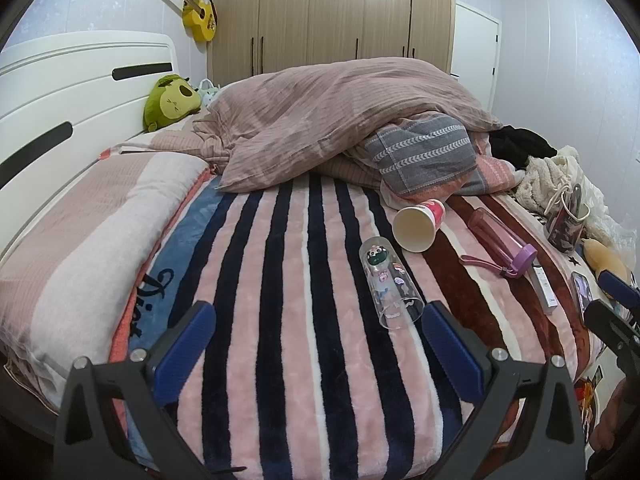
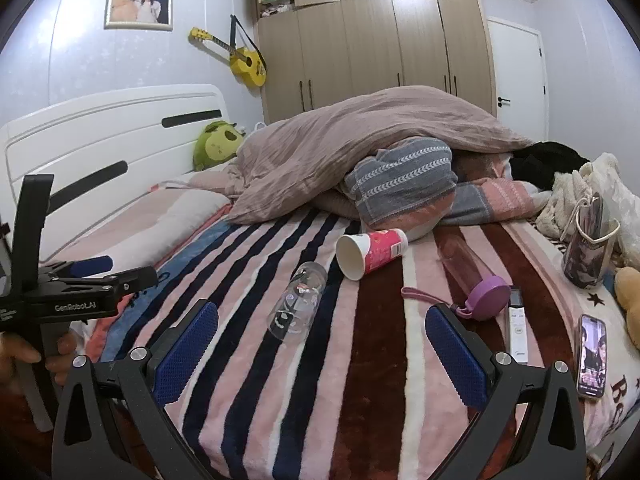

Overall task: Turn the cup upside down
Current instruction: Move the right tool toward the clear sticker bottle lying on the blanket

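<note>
A pink and white paper cup [image 1: 418, 226] lies on its side on the striped blanket, its open mouth toward me; it also shows in the right wrist view [image 2: 370, 254]. A clear glass cup with cartoon stickers [image 1: 390, 282] lies on its side nearer to me, also seen in the right wrist view [image 2: 296, 306]. My left gripper [image 1: 316, 344] is open and empty, low over the blanket, with the glass just beyond its right finger. My right gripper [image 2: 322, 344] is open and empty, short of both cups. The left gripper also shows at the left edge of the right wrist view [image 2: 86, 272].
A pink bottle with a purple lid [image 2: 470, 276] lies right of the cups, with a white remote [image 2: 518, 330] and a phone [image 2: 592, 360] beside it. A heaped duvet [image 2: 360, 148] lies behind. A mug with a photo print [image 2: 588, 252] stands at the right.
</note>
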Action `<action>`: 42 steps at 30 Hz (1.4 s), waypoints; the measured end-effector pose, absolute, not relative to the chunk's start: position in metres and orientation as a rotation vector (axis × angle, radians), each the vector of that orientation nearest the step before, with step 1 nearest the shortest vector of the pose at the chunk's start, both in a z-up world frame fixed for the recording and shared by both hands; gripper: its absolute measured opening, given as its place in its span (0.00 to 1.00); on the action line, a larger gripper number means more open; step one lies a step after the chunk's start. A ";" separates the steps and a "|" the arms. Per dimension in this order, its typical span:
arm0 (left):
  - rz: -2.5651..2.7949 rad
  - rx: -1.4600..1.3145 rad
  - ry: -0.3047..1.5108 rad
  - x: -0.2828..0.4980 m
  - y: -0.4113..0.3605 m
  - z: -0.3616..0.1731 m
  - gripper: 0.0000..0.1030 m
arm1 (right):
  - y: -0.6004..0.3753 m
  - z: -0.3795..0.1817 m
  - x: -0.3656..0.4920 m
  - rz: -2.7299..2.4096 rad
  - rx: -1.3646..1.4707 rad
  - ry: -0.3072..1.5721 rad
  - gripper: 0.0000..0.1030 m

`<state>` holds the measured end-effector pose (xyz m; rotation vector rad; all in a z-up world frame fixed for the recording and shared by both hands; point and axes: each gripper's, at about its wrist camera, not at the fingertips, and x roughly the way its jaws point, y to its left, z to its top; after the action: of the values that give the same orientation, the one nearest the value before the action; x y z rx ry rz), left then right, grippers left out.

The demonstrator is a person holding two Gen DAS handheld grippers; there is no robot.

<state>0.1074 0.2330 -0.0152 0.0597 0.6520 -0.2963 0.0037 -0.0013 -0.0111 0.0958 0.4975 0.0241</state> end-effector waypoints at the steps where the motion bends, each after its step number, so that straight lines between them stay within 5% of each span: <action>1: -0.297 0.060 0.652 0.107 0.233 -0.015 1.00 | -0.001 -0.012 0.004 0.026 0.098 0.500 1.00; 42: -0.289 0.059 0.663 0.103 0.233 -0.018 1.00 | 0.002 -0.009 -0.003 -0.081 0.066 0.477 1.00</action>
<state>0.1032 0.2329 -0.0183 0.0588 0.6634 -0.2894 -0.0035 0.0023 -0.0088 0.0659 0.4774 -0.0806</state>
